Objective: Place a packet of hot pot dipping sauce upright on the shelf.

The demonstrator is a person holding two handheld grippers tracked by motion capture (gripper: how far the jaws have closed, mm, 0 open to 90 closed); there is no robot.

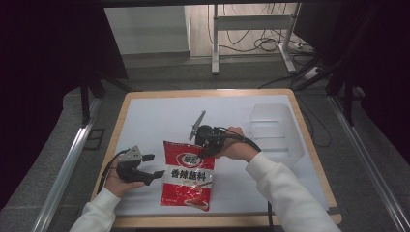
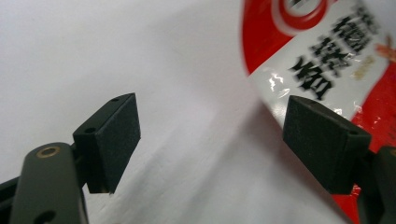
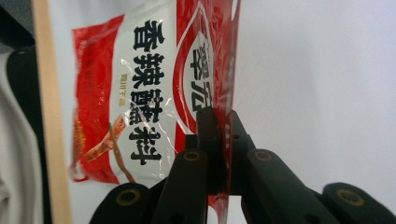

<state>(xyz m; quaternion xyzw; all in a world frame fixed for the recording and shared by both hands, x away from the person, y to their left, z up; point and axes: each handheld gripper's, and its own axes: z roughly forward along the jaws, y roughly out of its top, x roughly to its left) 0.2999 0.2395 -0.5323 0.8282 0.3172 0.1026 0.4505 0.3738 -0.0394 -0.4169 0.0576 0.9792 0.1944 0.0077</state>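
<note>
A red and white seasoning packet (image 1: 187, 175) with black characters lies on the white table cover (image 1: 154, 121) near the front edge. My right gripper (image 1: 207, 147) is shut on the packet's top right corner. In the right gripper view the two jaws pinch the packet's edge (image 3: 226, 107), with the packet (image 3: 140, 93) stretching away to the left. My left gripper (image 1: 153, 165) stands open just left of the packet. In the left gripper view its pads (image 2: 116, 140) are wide apart over bare white surface, and the packet (image 2: 327, 51) lies behind the right pad.
A clear plastic container (image 1: 274, 126) stands at the back right of the table. The wooden table edge (image 1: 212, 221) runs along the front. Beyond the table are a metal frame leg (image 1: 215, 43) and cables on the floor.
</note>
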